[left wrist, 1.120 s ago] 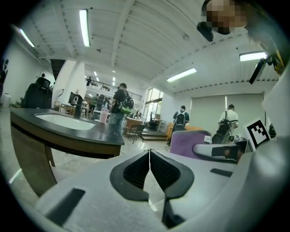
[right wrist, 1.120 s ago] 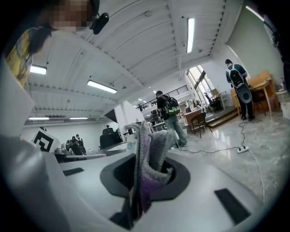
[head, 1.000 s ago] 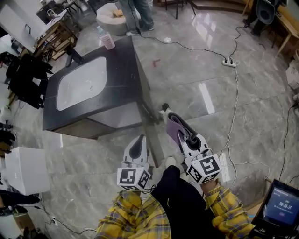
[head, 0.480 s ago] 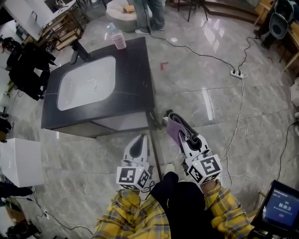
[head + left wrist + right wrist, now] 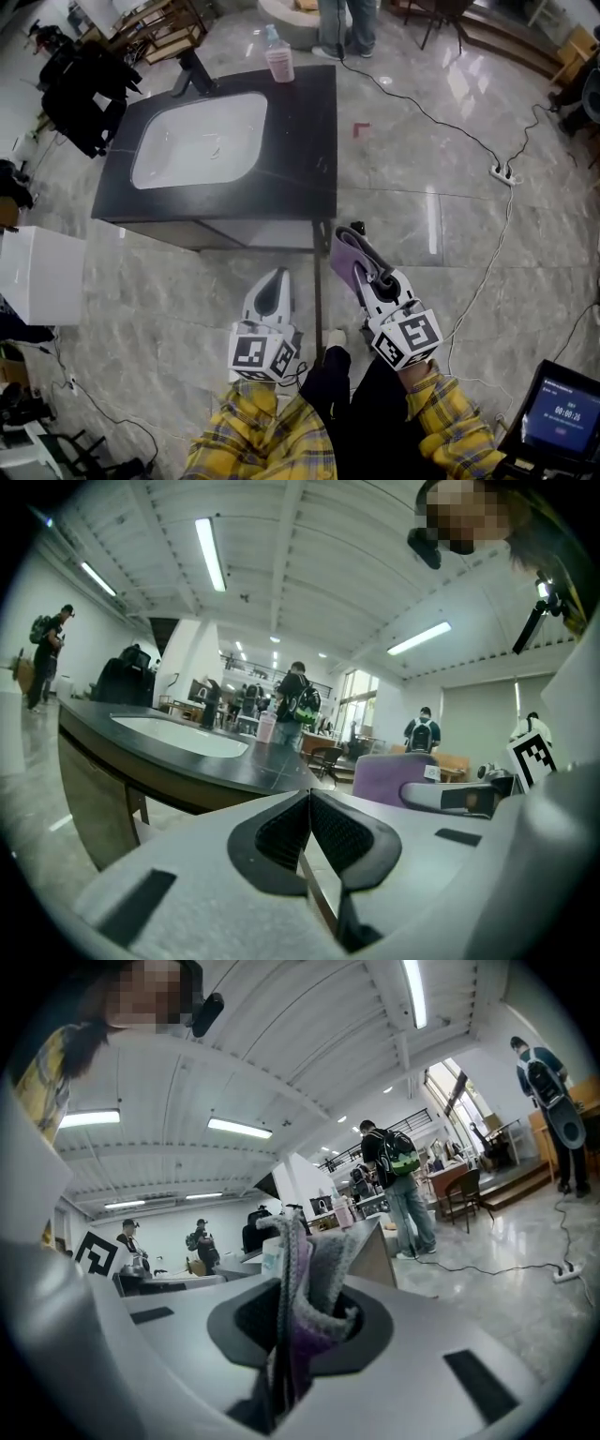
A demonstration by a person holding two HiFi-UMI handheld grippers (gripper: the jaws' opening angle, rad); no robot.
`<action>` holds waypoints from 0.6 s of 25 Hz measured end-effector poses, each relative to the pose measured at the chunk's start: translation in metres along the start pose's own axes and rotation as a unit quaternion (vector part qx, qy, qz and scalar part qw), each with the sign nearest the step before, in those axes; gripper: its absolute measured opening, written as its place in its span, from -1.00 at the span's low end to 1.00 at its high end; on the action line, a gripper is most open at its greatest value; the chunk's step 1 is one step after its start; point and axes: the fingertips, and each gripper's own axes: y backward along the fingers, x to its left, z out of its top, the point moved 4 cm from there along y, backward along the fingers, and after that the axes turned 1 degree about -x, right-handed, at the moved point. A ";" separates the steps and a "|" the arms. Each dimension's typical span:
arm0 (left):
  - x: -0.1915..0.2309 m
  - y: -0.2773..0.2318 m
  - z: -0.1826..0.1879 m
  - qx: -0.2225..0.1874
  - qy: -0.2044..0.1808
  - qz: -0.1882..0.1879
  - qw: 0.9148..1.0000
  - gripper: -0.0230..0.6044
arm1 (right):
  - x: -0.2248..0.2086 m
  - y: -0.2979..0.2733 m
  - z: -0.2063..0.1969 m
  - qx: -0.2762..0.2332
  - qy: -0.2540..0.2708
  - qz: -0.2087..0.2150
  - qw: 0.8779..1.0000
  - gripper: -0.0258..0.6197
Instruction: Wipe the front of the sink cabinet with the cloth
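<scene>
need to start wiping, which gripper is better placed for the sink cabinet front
Right. The right gripper is shut on the purple cloth near the sink cabinet front; the left gripper is shut and empty.

1. Your sleeves (image 5: 246, 433) are yellow plaid, crossed with dark and pale lines.
2. Your trousers (image 5: 361, 412) are black.
3. Your left gripper (image 5: 274, 279) and right gripper (image 5: 350, 238) have pale grey-white shells, with black ribbed pads (image 5: 281, 841) lining the jaws.
4. Each gripper carries a white cube (image 5: 255, 357) printed with black square markers.
</scene>
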 end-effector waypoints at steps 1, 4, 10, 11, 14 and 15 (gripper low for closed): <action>0.000 0.004 0.000 -0.002 0.000 0.012 1.000 -0.90 | -0.002 -0.001 0.000 0.003 0.000 0.010 1.000 -0.79; -0.001 0.018 -0.003 -0.014 0.003 0.052 0.999 -0.90 | -0.005 0.003 -0.003 0.014 0.004 0.042 0.999 -0.78; -0.033 0.029 -0.019 -0.027 0.019 0.138 0.990 -0.90 | -0.034 0.015 -0.004 0.057 0.015 0.114 0.992 -0.79; -0.041 0.031 -0.022 -0.031 0.024 0.152 0.988 -0.90 | -0.038 0.017 -0.004 0.065 0.018 0.129 0.989 -0.78; -0.063 0.041 -0.033 -0.044 0.035 0.193 0.980 -0.90 | -0.045 0.026 -0.010 0.086 0.028 0.173 0.981 -0.78; -0.069 0.045 -0.036 -0.046 0.035 0.202 0.978 -0.90 | -0.045 0.030 -0.011 0.090 0.031 0.184 0.978 -0.79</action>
